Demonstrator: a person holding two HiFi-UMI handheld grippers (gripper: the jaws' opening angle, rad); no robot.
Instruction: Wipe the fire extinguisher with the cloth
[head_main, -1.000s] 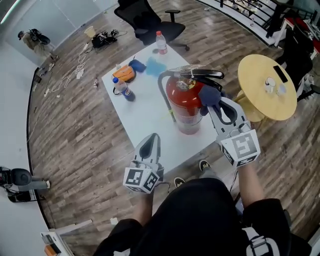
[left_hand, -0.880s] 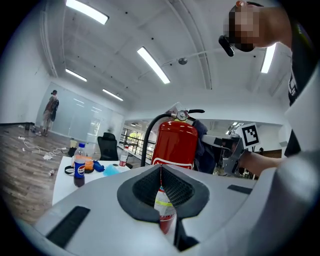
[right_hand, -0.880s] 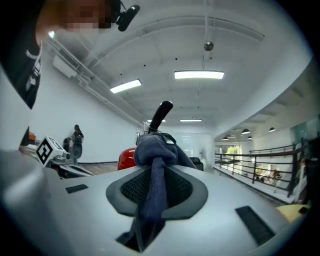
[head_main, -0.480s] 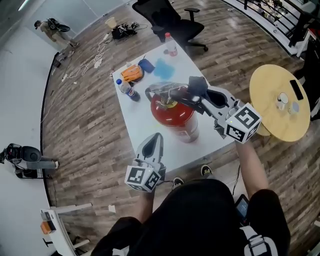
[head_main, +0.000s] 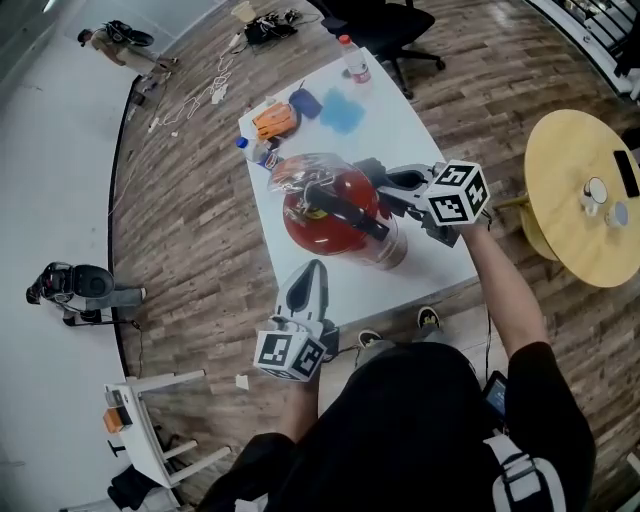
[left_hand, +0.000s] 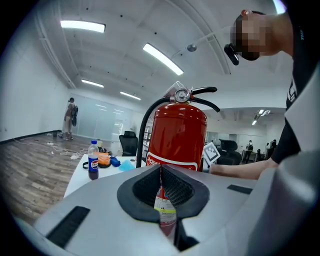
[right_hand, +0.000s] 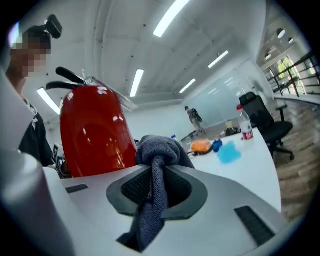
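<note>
grey cloth (right_hand: 156, 149) is clamped in the right hand-held gripper (right_hand: 159, 186) beside the fire extinguisher (head_main: 335, 215) standing on the tabletop (head_main: 400, 120), which may be toppled by hard wiping, being left unsteadied by the closed, empty left hand-held gripper (left_hand: 161, 194).

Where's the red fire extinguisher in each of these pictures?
Head view: fire extinguisher at centre, on the white table.
Left gripper view: fire extinguisher centre, upright beyond the jaws.
Right gripper view: fire extinguisher upper left, beside the grey cloth.
Shared landmark: the orange object on the table.
</note>
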